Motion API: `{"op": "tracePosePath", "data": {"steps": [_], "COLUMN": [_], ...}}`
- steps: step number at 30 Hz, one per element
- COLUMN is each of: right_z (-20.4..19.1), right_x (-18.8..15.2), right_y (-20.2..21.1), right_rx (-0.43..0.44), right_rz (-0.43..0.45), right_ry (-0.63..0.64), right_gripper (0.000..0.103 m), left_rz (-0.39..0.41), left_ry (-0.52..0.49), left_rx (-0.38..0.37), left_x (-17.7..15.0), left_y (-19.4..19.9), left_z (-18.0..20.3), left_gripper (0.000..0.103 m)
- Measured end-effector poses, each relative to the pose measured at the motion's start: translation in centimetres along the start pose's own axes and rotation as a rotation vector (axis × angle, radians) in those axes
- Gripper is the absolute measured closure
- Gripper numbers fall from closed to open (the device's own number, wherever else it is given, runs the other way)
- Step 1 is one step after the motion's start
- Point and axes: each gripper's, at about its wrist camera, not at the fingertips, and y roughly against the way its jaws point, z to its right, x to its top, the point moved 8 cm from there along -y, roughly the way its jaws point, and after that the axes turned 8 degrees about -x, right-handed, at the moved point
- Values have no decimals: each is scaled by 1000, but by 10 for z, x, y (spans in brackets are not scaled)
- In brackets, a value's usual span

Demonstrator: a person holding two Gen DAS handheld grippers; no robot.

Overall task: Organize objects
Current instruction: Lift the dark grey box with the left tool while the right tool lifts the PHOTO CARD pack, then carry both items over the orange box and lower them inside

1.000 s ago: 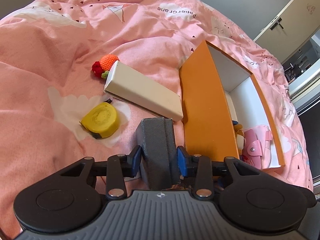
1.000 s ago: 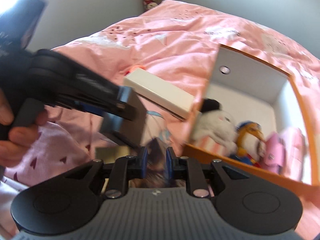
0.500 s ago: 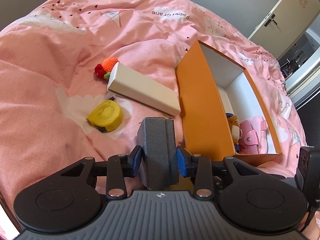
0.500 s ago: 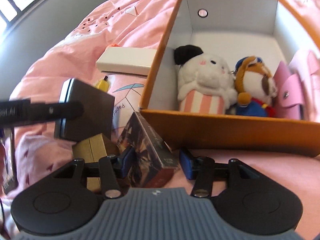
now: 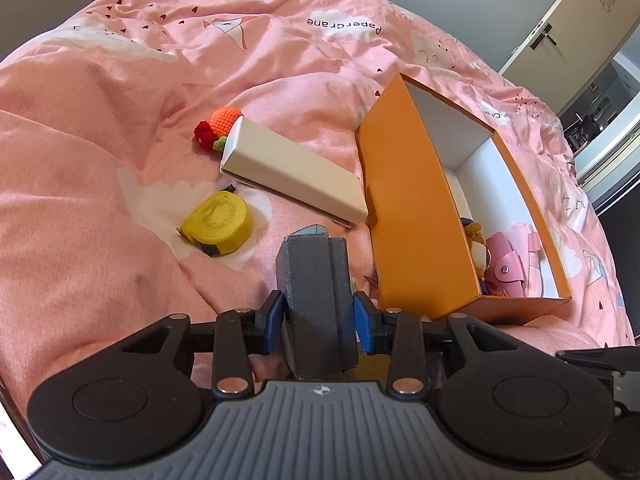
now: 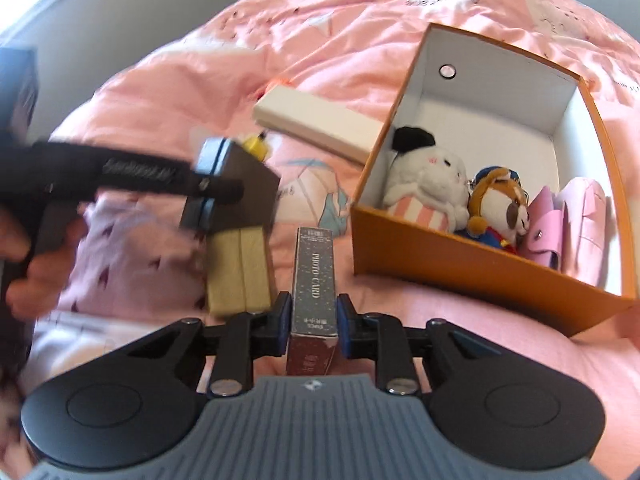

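Observation:
My left gripper (image 5: 318, 316) is shut on a grey textured box (image 5: 316, 296), held above the pink bed; it also shows in the right wrist view (image 6: 232, 192). My right gripper (image 6: 312, 320) is shut on a dark photo card box (image 6: 313, 276). The orange box (image 5: 416, 216) with a white inside lies to the right; in the right wrist view (image 6: 440, 248) it holds a white plush (image 6: 428, 180), a brown plush (image 6: 500, 208) and a pink wallet (image 6: 560, 224).
A long white box (image 5: 292, 176), a yellow tape measure (image 5: 218, 228) and an orange and red crochet toy (image 5: 218, 126) lie on the pink duvet (image 5: 120, 80). A tan box (image 6: 238, 272) lies left of my right gripper. A door (image 5: 560, 32) stands far right.
My right gripper has closed on the photo card box and turned it upright between the fingers. My left gripper has drawn back slightly with the grey box.

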Motion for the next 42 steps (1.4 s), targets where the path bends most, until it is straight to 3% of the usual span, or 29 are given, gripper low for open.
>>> {"op": "tracePosePath", "data": {"steps": [6,14,17,20,28,32,36,42], "right_z": [-10,-2,0,0,14,27,44,89], "right_x": [-7,5,7,7,19,29,43,70], "right_y": [-24,-36,-37,-35,3,30,57,74], "right_rx": [40,28,45,50,43,100,124,77], "right_rz": [-88,-100,-99,-83,22,98,193,312], "right_ry": [13,-4,-27,-37,-115,-184,-246,-346], "right_gripper": [74,72,78,79,79,79,79,79], "left_rz": [-3,-4,-5,-6,32,50,59,54], "left_ry": [-36,-21,-22,-15,38,62,71,6], "left_rx": [14,21,22,19,-43,-106,-193,-301], "left_x": [-3,-2,-2,-3,8,21,41,81], "left_y": [0,1,1,1,18,32,41,33], "left_z": [4,-2,-3,-4,1,12,34,86], "left_gripper": [61,61,61,61,62,62,62,62]}}
